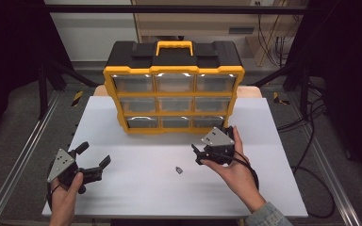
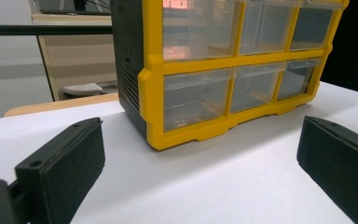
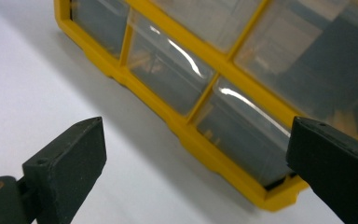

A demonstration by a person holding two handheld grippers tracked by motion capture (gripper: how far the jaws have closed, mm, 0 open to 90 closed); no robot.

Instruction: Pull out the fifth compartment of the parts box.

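From the high view, a yellow-and-black drawer cabinet (image 1: 174, 87) stands at the far middle of the white table (image 1: 122, 188). The right gripper (image 1: 199, 154) hovers near its bottom-right drawer (image 1: 209, 122), jaws apart. The left gripper (image 1: 94, 157) rests near-left, jaws apart, empty. A small dark part (image 1: 179, 170) lies between them.

In the left gripper view, the cabinet (image 2: 223, 70) is ahead, with bare tabletop before it.

In the right gripper view, the bottom-right drawer (image 3: 242, 135) sits just ahead between the open jaws.
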